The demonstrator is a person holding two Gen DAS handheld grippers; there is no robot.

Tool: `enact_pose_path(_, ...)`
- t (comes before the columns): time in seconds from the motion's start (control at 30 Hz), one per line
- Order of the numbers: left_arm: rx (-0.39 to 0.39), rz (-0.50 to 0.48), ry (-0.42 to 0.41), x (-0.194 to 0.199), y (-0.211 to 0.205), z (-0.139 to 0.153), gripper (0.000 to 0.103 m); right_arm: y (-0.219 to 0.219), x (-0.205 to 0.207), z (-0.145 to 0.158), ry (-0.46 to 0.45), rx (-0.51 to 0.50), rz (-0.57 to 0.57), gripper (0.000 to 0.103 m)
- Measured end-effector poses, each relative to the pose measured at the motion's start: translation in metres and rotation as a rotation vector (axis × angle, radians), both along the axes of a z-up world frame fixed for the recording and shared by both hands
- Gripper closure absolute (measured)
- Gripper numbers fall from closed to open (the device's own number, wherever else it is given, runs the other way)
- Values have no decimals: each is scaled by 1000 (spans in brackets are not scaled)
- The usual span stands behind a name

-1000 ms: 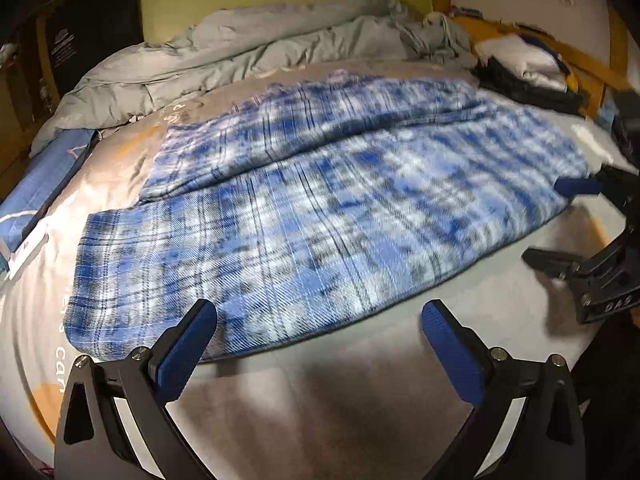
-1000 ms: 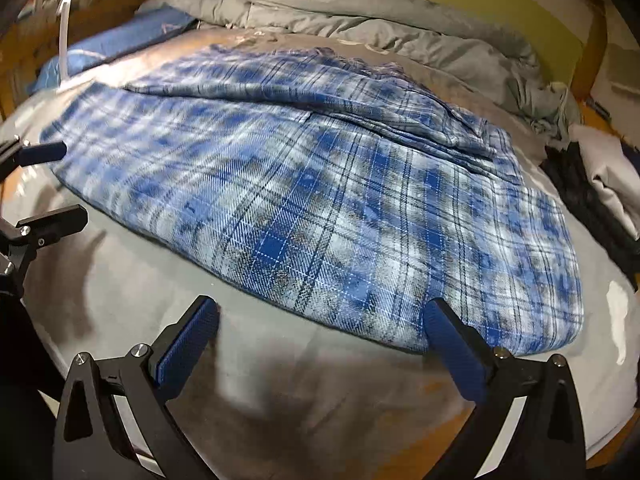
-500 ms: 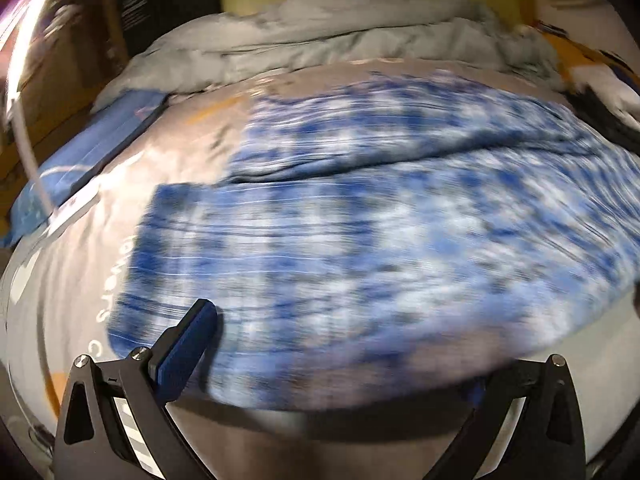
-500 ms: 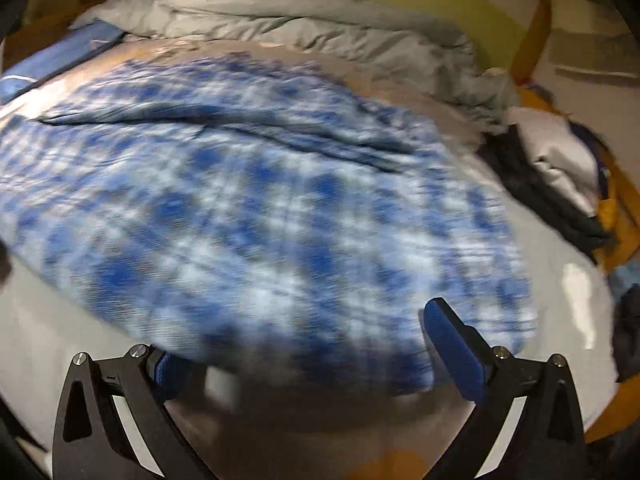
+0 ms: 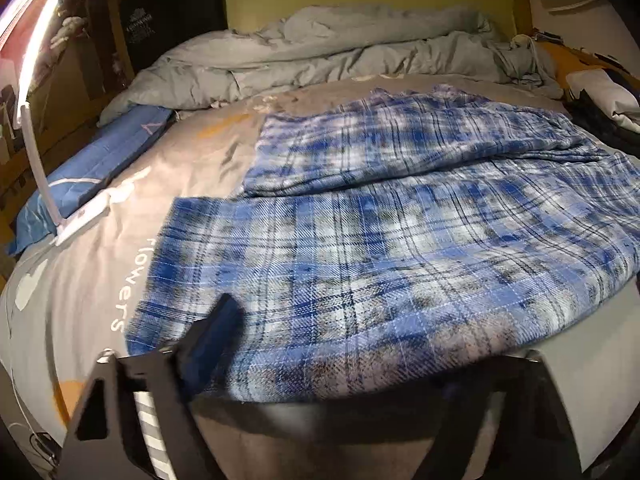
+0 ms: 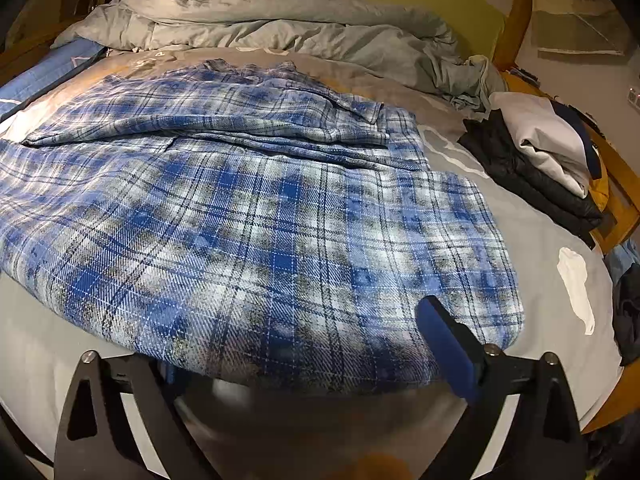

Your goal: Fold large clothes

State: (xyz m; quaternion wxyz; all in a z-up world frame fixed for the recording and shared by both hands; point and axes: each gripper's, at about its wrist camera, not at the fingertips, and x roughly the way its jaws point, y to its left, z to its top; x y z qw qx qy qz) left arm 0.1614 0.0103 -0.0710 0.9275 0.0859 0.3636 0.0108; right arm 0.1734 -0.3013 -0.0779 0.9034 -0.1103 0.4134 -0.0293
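plaid shirt (image 5: 400, 248); lamp (image 5: 32, 92) left-view only

Both tongs spread wide, low over the bed

Left tongs (image 5: 356, 344) show one blue pad on top, the other hidden; right tongs (image 6: 304, 344) likewise, the left pad barely visible.

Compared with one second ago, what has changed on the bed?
Both grippers moved forward to the near hem of the plaid shirt. The left gripper and right gripper now straddle that hem, one finger above the cloth, the other hidden beneath. The shirt's spread, the grey duvet and the clothes pile stayed as they were.
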Motion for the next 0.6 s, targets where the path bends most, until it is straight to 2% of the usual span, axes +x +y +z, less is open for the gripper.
enact_pose_path(0.03, 16, 6, -12, -1, -2, 1, 47, 0, -1, 0, -3, 11, 15, 49)
enact_pose_path(0.07, 35, 15, -26, -3, -2, 1, 72, 1, -2, 0, -5, 20, 29, 68)
enact_pose_path(0.1, 42, 20, -37, -4, -3, 2, 87, 1, -3, 0, -8, 16, 33, 89)
enact_pose_path(0.2, -31, 32, -79, -9, 7, 16, 94, -2, -9, 9, -49, 39, 35, 98)
enact_pose_path(0.37, -96, 24, -159, -33, 15, 51, 97, -10, -28, 38, -124, 124, 52, 100)
enact_pose_path(0.47, -159, 13, -161, -53, 24, 69, 97, -13, -49, 61, -184, 142, 96, 100)
enact_pose_path(0.53, -128, 8, -128, -57, 24, 75, 97, -17, -62, 72, -195, 171, 126, 100)
enact_pose_path(0.6, -116, 17, -87, -57, 25, 76, 97, -18, -68, 74, -165, 161, 150, 98)
